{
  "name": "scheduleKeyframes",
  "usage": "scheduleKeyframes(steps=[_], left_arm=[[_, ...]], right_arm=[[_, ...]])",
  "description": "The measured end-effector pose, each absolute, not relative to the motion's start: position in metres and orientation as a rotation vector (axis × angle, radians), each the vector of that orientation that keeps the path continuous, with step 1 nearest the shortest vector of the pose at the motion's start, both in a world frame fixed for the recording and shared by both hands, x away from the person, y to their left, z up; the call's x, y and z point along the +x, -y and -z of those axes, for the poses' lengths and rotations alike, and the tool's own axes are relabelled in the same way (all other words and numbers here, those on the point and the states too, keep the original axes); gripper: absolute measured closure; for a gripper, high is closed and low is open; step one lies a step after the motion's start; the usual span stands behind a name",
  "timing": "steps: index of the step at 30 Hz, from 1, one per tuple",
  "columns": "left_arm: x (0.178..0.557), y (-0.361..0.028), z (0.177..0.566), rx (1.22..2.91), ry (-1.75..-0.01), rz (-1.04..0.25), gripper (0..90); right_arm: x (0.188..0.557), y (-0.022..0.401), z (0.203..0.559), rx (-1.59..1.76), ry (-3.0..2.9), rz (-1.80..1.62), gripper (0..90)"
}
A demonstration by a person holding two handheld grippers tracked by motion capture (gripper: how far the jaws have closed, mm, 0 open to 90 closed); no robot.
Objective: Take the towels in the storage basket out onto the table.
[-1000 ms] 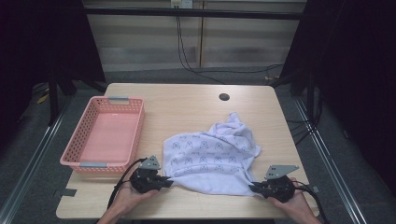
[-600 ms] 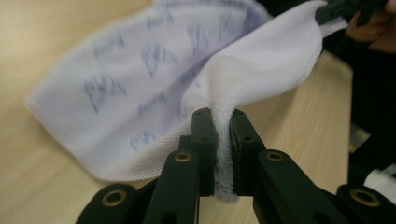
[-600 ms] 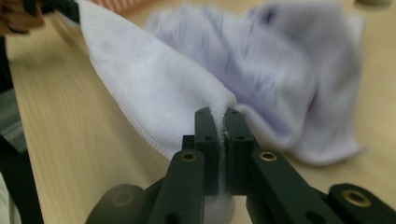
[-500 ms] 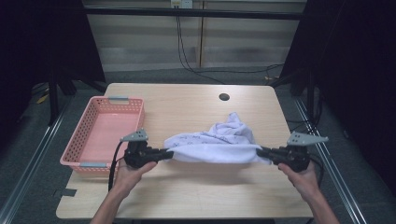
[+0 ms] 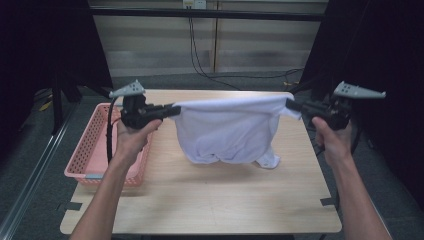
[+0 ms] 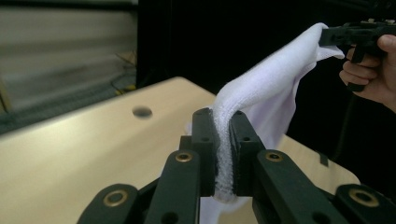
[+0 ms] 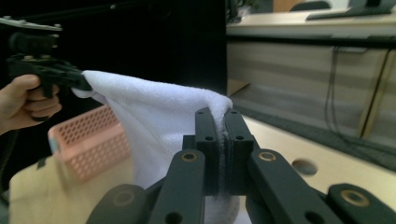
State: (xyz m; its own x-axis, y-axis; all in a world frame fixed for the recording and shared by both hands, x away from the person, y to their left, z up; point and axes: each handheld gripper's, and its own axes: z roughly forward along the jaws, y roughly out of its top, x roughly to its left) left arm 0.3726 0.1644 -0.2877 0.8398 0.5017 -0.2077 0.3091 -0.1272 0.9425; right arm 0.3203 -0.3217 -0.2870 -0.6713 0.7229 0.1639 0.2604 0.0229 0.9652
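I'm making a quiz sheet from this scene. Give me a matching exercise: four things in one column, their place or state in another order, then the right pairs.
1. white cloth
2. pink basket
3. left gripper
4. round hole

A. on the table's left part
B. hanging stretched between the two grippers
C. in the wooden tabletop
D. shut on one end of the cloth

Pairs: 1-B, 2-A, 3-D, 4-C

This looks like a test lab. A plain wooden tabletop [image 5: 210, 200] stands between black curtains [image 5: 45, 45], with loose cables [image 5: 200, 55] hanging on the wall and a grey floor.
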Motion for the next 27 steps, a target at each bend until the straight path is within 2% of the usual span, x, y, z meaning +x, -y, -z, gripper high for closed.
scheduleKeyframes(steps=[1, 3, 4, 6, 7, 12, 15, 17, 18, 19, 20, 21, 22, 24, 25, 27], left_arm=[[0.37, -0.164, 0.262, 1.703, -0.598, -0.224, 83.3], [0.369, -0.163, 0.25, 1.695, -0.582, -0.243, 83.3], [0.363, -0.163, 0.228, 1.683, -0.557, -0.272, 83.3], [0.359, -0.163, 0.216, 1.672, -0.534, -0.299, 83.3], [0.352, -0.164, 0.203, 1.626, -0.506, -0.288, 83.4], [0.337, -0.159, 0.206, 1.667, -0.482, -0.291, 83.3], [0.326, -0.16, 0.243, 1.707, -0.493, -0.238, 83.3], [0.316, -0.161, 0.271, 1.74, -0.496, -0.183, 83.1], [0.307, -0.162, 0.288, 1.764, -0.502, -0.16, 83.1], [0.298, -0.163, 0.305, 1.782, -0.505, -0.138, 83.1], [0.278, -0.168, 0.338, 1.818, -0.517, -0.072, 83.0], [0.278, -0.168, 0.338, 1.818, -0.517, -0.072, 82.9], [0.257, -0.175, 0.366, 1.854, -0.522, -0.02, 82.8], [0.236, -0.18, 0.39, 1.883, -0.539, 0.026, 82.6], [0.236, -0.18, 0.39, 1.883, -0.539, 0.026, 82.4], [0.216, -0.183, 0.413, 1.911, -0.545, 0.106, 81.1]], right_arm=[[0.325, 0.323, 0.266, 0.982, -1.905, -1.681, 87.1], [0.325, 0.323, 0.255, 0.975, -1.888, -1.693, 87.1], [0.322, 0.325, 0.23, 0.94, -1.844, -1.708, 87.1], [0.32, 0.326, 0.222, 0.925, -1.828, -1.722, 87.1], [0.311, 0.33, 0.199, 0.878, -1.783, -1.747, 87.2], [0.291, 0.332, 0.184, 0.82, -1.771, -1.749, 87.3], [0.279, 0.334, 0.212, 0.838, -1.82, -1.746, 87.3], [0.261, 0.337, 0.263, 0.89, -1.894, -1.744, 87.3], [0.261, 0.337, 0.263, 0.89, -1.894, -1.744, 87.3], [0.253, 0.337, 0.281, 0.905, -1.921, -1.738, 87.3], [0.235, 0.336, 0.316, 0.945, -1.974, -1.748, 87.3], [0.225, 0.336, 0.331, 0.964, -2.001, -1.745, 87.3], [0.216, 0.335, 0.345, 0.981, -2.033, -1.75, 87.3], [0.195, 0.332, 0.371, 0.997, -2.093, -1.737, 87.3], [0.195, 0.332, 0.371, 0.997, -2.093, -1.737, 87.3], [0.16, 0.326, 0.406, 1.056, -2.202, -1.712, 86.8]])
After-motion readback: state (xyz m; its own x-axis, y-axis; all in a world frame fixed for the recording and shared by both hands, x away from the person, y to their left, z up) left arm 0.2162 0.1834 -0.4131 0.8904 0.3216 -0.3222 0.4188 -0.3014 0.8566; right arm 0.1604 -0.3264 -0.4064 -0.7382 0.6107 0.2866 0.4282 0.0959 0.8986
